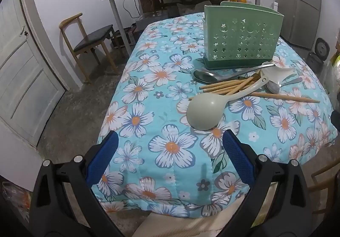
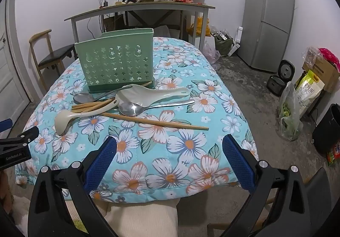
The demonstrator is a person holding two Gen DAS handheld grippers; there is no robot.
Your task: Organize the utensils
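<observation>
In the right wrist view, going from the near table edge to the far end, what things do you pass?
Right gripper with open jaws → long wooden chopstick → metal spoon → pale rice paddle → green utensil holder.

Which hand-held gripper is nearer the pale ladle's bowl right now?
Left. The left hand-held gripper hovers open just short of the ladle bowl. The right hand-held gripper, also open, sits further off, with the bowl up and to its left.
</observation>
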